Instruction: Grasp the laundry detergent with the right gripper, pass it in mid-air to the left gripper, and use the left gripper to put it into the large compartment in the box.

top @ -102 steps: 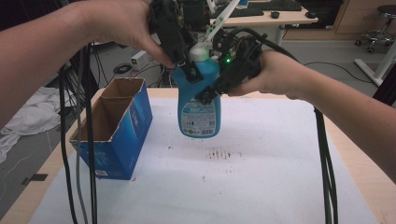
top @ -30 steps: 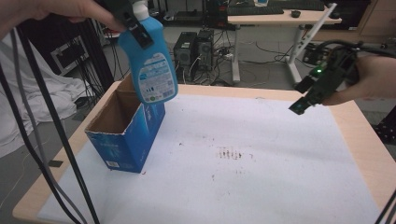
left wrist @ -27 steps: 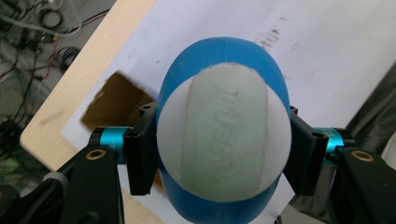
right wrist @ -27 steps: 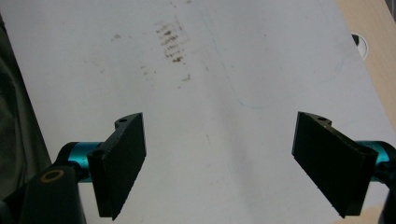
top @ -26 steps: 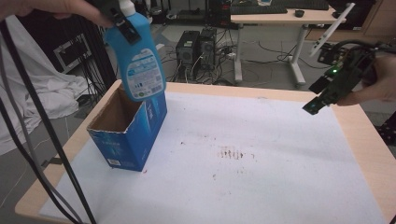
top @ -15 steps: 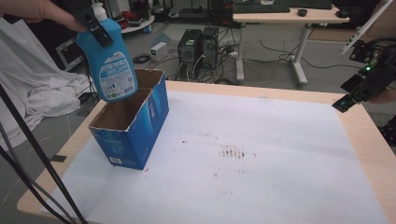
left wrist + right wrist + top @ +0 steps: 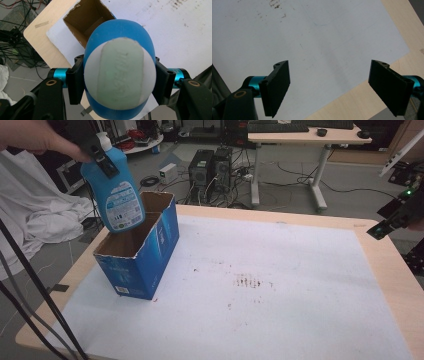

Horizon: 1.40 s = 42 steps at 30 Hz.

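A blue detergent bottle point(image 7: 116, 195) with a white cap hangs upright above the open blue cardboard box point(image 7: 142, 260) at the table's left. My left gripper point(image 7: 102, 160) is shut on the bottle's neck just under the cap. In the left gripper view I look down on the white cap point(image 7: 119, 76), with the black pads point(image 7: 76, 81) pressed on either side and the box's open top point(image 7: 86, 18) beyond. My right gripper point(image 7: 392, 220) hovers at the table's right edge, open. In the right gripper view its jaws point(image 7: 329, 91) stand wide apart with nothing between them.
A white sheet point(image 7: 280, 295) with brown stains point(image 7: 247, 281) covers most of the wooden table point(image 7: 395, 285). Black cables point(image 7: 35, 290) hang at the near left. Behind the table stand desks and computer towers point(image 7: 212, 167). White cloth point(image 7: 35, 217) lies on the floor at left.
The left gripper has carried the bottle leftward and lower, from beside the box to over its open top. The right gripper has drawn away to the table's right edge.
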Motion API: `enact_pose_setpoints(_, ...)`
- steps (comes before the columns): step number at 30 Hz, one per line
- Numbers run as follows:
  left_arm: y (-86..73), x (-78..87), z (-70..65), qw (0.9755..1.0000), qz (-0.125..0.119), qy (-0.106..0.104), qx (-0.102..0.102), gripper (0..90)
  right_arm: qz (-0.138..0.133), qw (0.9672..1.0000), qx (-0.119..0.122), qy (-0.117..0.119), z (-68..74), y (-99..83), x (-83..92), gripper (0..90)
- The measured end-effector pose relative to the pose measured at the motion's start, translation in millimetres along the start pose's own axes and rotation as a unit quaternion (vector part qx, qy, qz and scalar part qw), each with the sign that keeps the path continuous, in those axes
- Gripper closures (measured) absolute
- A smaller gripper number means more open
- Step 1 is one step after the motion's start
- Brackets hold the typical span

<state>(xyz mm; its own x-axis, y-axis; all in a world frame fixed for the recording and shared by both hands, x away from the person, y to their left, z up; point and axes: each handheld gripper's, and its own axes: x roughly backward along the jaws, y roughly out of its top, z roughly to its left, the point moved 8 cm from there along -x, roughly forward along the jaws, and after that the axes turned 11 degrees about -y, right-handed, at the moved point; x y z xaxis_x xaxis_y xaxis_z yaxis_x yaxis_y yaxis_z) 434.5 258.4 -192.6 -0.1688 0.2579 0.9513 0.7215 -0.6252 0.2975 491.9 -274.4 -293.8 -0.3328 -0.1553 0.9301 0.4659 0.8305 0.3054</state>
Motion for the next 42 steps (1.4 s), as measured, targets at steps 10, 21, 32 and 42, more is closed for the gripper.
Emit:
enact_pose_setpoints(10, -4.9, -29.1, -0.3, 0.9998, 0.015, -0.013, 0.001, 38.4, 0.007, 1.0, -0.002, -0.002, -2.8, -5.9, -1.4, 17.3)
enact_pose_setpoints(21, -16.0, -61.8, 4.2, 0.9994, 0.03, -0.018, 0.009, 38.4, 0.01, 0.9999, -0.012, -0.004, -6.2, -13.1, 1.0, 17.3)
enact_pose_setpoints(32, -29.2, -90.2, 4.1, 0.9991, 0.034, -0.022, 0.011, 38.4, 0.014, 0.9995, -0.026, -0.004, -11.6, -24.8, 2.3, 17.3)
enact_pose_setpoints(42, -35.5, -112.5, 3.7, 0.9989, 0.04, -0.025, 0.005, 38.4, 0.019, 0.9992, -0.034, -0.003, -12.8, -30.0, 2.3, 17.3)
